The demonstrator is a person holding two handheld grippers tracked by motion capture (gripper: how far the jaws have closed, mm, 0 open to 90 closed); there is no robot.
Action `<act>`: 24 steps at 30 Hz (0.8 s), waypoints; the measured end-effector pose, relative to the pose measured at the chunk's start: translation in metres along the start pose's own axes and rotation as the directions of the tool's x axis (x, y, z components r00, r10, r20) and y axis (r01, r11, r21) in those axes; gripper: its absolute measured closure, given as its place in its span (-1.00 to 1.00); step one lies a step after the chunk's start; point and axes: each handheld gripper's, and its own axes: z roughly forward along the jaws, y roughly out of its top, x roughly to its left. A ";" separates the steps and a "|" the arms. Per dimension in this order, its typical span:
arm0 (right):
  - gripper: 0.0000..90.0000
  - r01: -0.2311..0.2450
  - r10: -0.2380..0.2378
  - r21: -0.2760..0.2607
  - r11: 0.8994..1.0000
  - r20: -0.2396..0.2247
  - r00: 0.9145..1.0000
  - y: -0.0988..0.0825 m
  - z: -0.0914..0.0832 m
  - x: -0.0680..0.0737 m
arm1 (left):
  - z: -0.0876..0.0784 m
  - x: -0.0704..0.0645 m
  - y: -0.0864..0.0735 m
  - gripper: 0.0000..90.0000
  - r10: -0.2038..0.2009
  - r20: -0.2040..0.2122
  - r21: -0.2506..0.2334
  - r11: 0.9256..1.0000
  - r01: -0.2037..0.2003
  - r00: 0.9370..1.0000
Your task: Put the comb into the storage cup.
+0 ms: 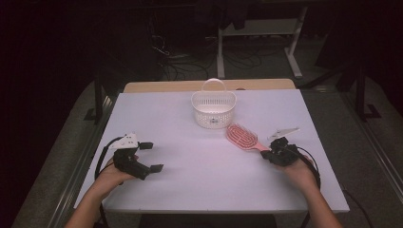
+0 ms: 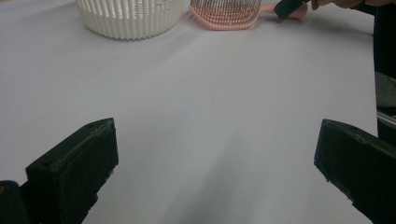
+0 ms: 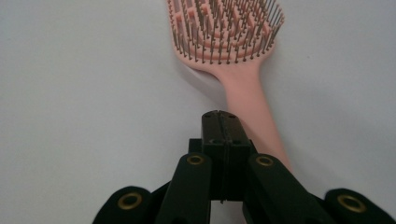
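Note:
A pink hairbrush [image 1: 241,136] lies bristles up on the white table, right of centre, its handle pointing toward my right gripper [image 1: 266,155]. In the right gripper view the two jaws are pressed together, shut with nothing between them [image 3: 221,120]. They hover just over the near end of the hairbrush [image 3: 224,37] handle, which runs past them on the right. My left gripper [image 1: 152,156] rests at the table's left with its jaws wide open and empty [image 2: 215,158]. Across the table from it are the hairbrush [image 2: 226,14] and the right gripper [image 2: 289,7].
A white slatted basket [image 1: 214,108] with a loop handle stands at the back centre, just left of the brush head, and the same basket [image 2: 128,18] is far ahead of the left gripper. The table [image 1: 204,166] is bare between the two grippers. Dark floor, cables and table legs lie beyond.

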 end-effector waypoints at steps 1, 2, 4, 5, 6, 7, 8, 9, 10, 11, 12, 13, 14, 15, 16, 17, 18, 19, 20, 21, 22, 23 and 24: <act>0.98 0.001 -0.001 0.000 1.000 0.001 1.000 0.000 0.000 -0.001 | 0.000 0.000 0.000 -1.00 0.000 0.001 0.000 1.000 0.000 1.000; 0.98 0.001 -0.001 0.000 1.000 0.000 1.000 0.000 0.000 -0.001 | 0.000 0.000 0.000 -1.00 0.000 0.001 0.000 1.000 0.000 1.000; 0.98 0.000 0.000 -0.001 1.000 -0.002 1.000 -0.001 0.000 -0.001 | 0.000 0.000 0.000 -1.00 0.000 0.001 0.000 1.000 0.000 1.000; 0.98 0.000 0.000 -0.002 1.000 -0.002 1.000 -0.001 -0.001 -0.001 | 0.000 0.000 0.000 -1.00 0.001 0.001 0.000 1.000 -0.001 1.000; 0.98 0.001 -0.001 -0.008 1.000 -0.004 1.000 -0.001 -0.001 -0.002 | 0.000 0.000 0.000 -1.00 0.001 0.001 0.000 1.000 -0.001 1.000; 0.98 0.001 -0.001 -0.010 1.000 -0.006 1.000 -0.001 -0.002 -0.002 | 0.000 0.000 0.000 -1.00 0.000 0.001 0.000 1.000 0.000 1.000; 0.98 -0.003 0.003 -0.015 1.000 -0.008 1.000 -0.001 -0.003 -0.001 | 0.000 0.000 0.000 -1.00 0.000 0.001 0.000 1.000 0.000 1.000; 0.98 -0.002 0.002 -0.021 1.000 -0.008 1.000 -0.001 -0.004 -0.001 | 0.000 0.000 0.000 -1.00 0.001 0.001 0.001 1.000 -0.001 1.000; 0.98 -0.005 0.004 -0.026 1.000 -0.012 1.000 -0.001 -0.005 -0.001 | 0.000 0.000 0.000 -1.00 0.001 0.001 0.001 1.000 -0.001 1.000; 0.97 -0.004 0.003 -0.034 0.999 -0.016 1.000 -0.001 -0.007 -0.001 | 0.000 0.000 0.000 -1.00 0.002 0.001 0.001 1.000 -0.002 1.000; 0.95 -0.007 0.006 -0.043 0.999 -0.022 1.000 -0.001 -0.008 0.000 | 0.000 0.000 0.000 -1.00 0.001 0.001 0.001 1.000 -0.001 1.000; 0.91 -0.010 0.009 -0.050 0.999 -0.029 1.000 -0.001 -0.010 0.000 | 0.000 0.000 0.000 -1.00 0.002 0.001 0.002 1.000 -0.002 1.000; 0.87 -0.008 0.006 -0.059 0.998 -0.038 0.999 -0.001 -0.011 0.000 | 0.000 0.000 0.000 -1.00 0.003 0.002 0.002 1.000 -0.003 1.000; 0.83 -0.011 0.008 -0.068 0.998 -0.043 0.999 -0.001 -0.012 0.001 | 0.000 0.000 0.000 -1.00 0.002 0.002 0.002 1.000 -0.002 1.000; 0.77 -0.012 0.008 -0.074 0.997 -0.051 0.999 -0.001 -0.013 0.002 | 0.000 0.000 0.000 -1.00 0.002 0.002 0.001 1.000 -0.002 1.000; 0.71 -0.012 0.007 -0.083 0.996 -0.058 0.998 -0.001 -0.015 0.003 | 0.000 0.000 0.000 -1.00 0.002 0.002 0.001 1.000 -0.002 1.000; 0.67 -0.014 0.009 -0.088 0.996 -0.061 0.998 -0.001 -0.016 0.004 | 0.000 0.000 0.000 -1.00 0.002 0.001 0.001 1.000 -0.002 1.000; 0.61 -0.012 0.005 -0.096 0.995 -0.068 0.998 -0.002 -0.017 0.005 | 0.000 0.000 0.000 -1.00 0.002 0.001 0.001 1.000 -0.002 1.000; 0.55 -0.011 0.004 -0.104 0.995 -0.072 0.997 -0.002 -0.018 0.007 | 0.000 0.000 0.000 -1.00 0.002 0.001 0.002 1.000 -0.002 1.000; 0.51 -0.012 0.004 -0.110 0.994 -0.077 0.997 -0.002 -0.019 0.008 | 0.000 0.000 0.000 -1.00 0.002 0.001 0.001 1.000 -0.002 1.000; 0.44 -0.009 -0.001 -0.117 0.993 -0.086 0.996 -0.002 -0.020 0.009 | 0.000 0.000 0.000 -1.00 0.002 0.001 0.001 1.000 -0.002 1.000; 0.35 -0.006 -0.005 -0.126 0.992 -0.091 0.996 -0.002 -0.022 0.011 | 0.000 0.000 0.000 -1.00 0.002 0.001 0.001 1.000 -0.002 1.000; 0.30 -0.006 -0.007 -0.135 0.991 -0.094 0.996 -0.002 -0.023 0.013 | 0.000 -0.001 0.000 -1.00 -0.001 0.000 0.000 1.000 0.001 1.000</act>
